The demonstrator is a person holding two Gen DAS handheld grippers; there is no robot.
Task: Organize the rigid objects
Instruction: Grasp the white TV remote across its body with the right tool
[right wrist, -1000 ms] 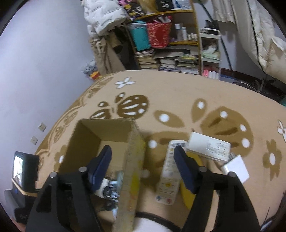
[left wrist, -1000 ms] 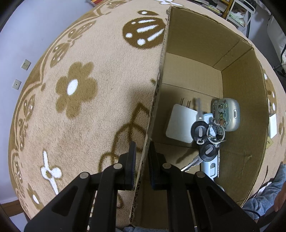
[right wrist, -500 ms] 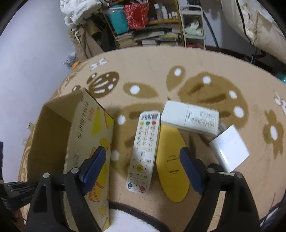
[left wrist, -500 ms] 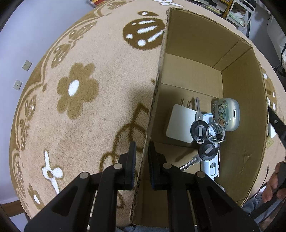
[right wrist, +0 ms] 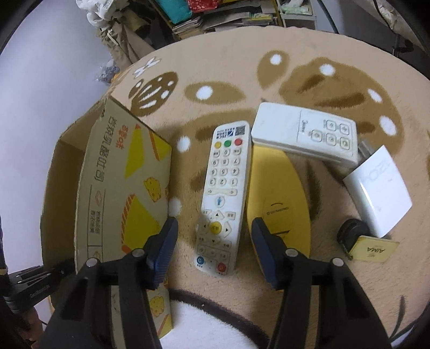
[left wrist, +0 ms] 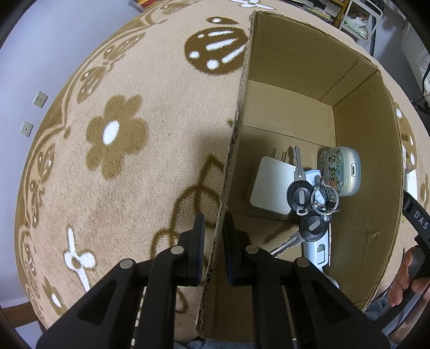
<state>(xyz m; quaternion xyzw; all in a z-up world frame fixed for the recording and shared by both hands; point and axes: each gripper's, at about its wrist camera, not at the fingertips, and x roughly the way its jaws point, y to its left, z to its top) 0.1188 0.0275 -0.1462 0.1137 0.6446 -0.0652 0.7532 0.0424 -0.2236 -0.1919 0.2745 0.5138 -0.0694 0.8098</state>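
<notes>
A home: patterned carpet (right wrist: 309,69), cluttered bookshelf (right wrist: 228,16), wall sockets (left wrist: 40,98).

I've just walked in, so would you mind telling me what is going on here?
A person is tidying items into a cardboard box on the rug. The left gripper straddles the box wall, nearly closed. The right gripper, open and empty, hovers over the white remote. Keys and a charger already lie inside.
</notes>
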